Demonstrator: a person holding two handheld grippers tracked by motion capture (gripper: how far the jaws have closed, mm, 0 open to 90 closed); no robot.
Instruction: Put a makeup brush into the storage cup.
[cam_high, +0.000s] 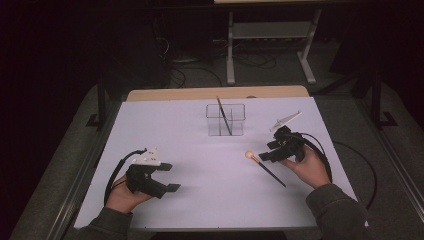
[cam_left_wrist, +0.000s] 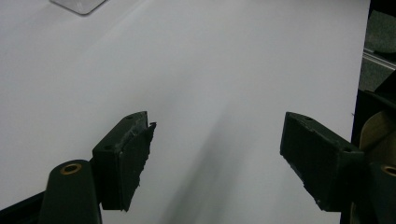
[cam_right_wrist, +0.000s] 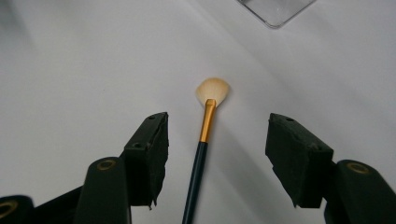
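**Right gripper over brush, jaws wide, nothing gripped**

Table (cam_high: 165, 200) – white sheet under both grippers, tan edge at the far side.

Holder (cam_high: 225, 120) – clear, boxy, stands ahead of both grippers near the far edge of the sheet. One dark brush (cam_high: 223, 116) leans inside it, tip poking above the rim. In the right gripper view a corner of the holder shows beyond the jaws, up and to the right; in the left gripper view a corner shows far up and to the left.

Left gripper (cam_high: 170, 177) – held low at the near left of the sheet, well apart from the holder and from the loose brush. Jaws spread wide, bare white sheet between them, holding nothing.

Right gripper (cam_high: 264, 155) – jaws spread wide, not closed on anything. They straddle the fan brush (cam_right_wrist: 203, 149) without touching it, gap on both sides.

Fan brush – lies flat on the sheet between the right jaws. Dark handle runs back under the gripper toward the hand, gold ferrule sits about level with the jaw tips, pale bristle head just past them, pointing away from the hand.
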